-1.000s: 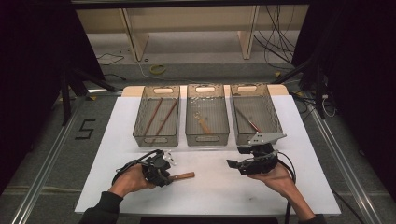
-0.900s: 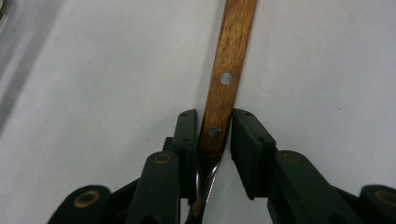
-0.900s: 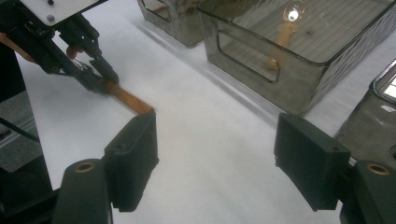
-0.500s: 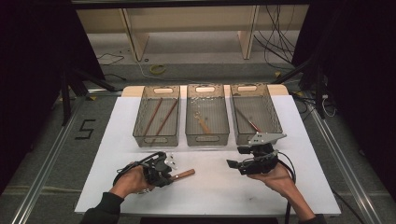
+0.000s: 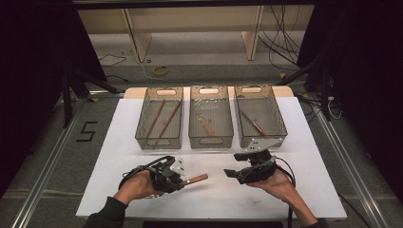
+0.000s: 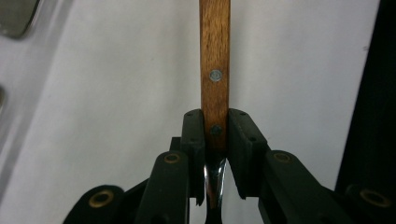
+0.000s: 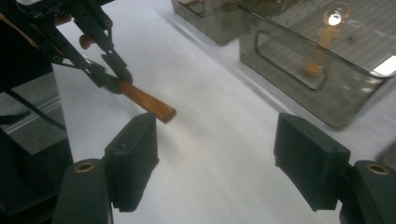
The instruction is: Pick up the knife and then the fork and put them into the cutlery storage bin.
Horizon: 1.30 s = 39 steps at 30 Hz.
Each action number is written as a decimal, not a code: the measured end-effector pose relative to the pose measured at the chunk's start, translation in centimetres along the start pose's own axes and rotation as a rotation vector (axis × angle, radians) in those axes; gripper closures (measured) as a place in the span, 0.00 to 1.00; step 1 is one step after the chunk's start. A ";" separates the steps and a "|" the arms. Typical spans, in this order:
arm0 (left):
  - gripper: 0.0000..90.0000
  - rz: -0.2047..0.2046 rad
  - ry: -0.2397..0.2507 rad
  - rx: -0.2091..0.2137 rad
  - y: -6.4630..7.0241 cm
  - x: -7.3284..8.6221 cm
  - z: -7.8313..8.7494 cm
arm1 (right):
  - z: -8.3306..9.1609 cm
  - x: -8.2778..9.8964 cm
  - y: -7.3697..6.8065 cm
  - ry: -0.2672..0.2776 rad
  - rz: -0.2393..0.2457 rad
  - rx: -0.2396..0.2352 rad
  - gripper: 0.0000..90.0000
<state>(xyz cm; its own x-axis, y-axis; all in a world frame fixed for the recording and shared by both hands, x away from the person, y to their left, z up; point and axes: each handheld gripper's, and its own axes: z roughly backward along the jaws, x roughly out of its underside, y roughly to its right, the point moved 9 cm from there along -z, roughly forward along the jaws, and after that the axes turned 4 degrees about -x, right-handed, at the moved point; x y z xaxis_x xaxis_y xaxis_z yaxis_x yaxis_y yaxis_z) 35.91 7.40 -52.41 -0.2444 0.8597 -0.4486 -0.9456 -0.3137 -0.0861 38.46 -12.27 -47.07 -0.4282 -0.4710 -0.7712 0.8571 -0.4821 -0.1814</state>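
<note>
**K:** White sheet over the table [image 5: 119,190], dark room around it, three clear bins along the far edge: left bin [image 5: 159,118], middle bin [image 5: 211,116], right bin [image 5: 260,116]. Each has wooden-handled cutlery in it.

**M:** Where's the piece being worked?

**K:** Wood-handled utensil [image 5: 196,179] is in the left gripper [image 5: 178,178], near edge of the sheet, left of centre. Jaws have just been closing and the pads now pinch the handle right where wood meets the metal neck [image 6: 215,135].

**M:** Axis?

**K:** Handle runs straight out along the jaw line, free end pointing toward the right gripper [image 5: 229,173]. From the right gripper view the handle tip [image 7: 161,112] sits just past its left pad [image 7: 133,158], a bit above the sheet.

**M:** Right jaws?

**K:** Spread wide, nothing between them. Held low over the sheet, aimed at the left hand.

**M:** So which hand does what next?

**K:** My guess: either a handover to the right, which is already lined up on the free end, or the left carries it to a bin. Left bin is nearest that hand. Metal end is hidden behind the jaws, can't tell what kind of utensil.
</note>
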 end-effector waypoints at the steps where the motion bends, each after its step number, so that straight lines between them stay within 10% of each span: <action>1: 0.85 -0.007 0.002 0.003 0.2 -0.2 -0.1 | -0.1 0.0 -0.3 -0.004 0.004 -0.007 0.35; 21: 0.85 -0.169 0.002 0.074 3.8 -4.1 -0.1 | -3.5 1.7 -4.7 -0.195 0.209 -0.114 0.37; 39: 0.85 -0.243 -0.003 0.101 5.0 -4.7 0.0 | -4.3 3.7 -6.5 -0.317 0.315 -0.189 0.63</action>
<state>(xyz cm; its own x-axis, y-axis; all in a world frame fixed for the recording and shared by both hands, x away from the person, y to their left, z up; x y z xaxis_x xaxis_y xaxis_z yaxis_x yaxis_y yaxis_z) 32.32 1.79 -50.79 -0.0081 0.9060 -0.4233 -0.9932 -0.0563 -0.1015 32.56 -7.69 -51.38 -0.1802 -0.7889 -0.5875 0.9836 -0.1510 -0.0989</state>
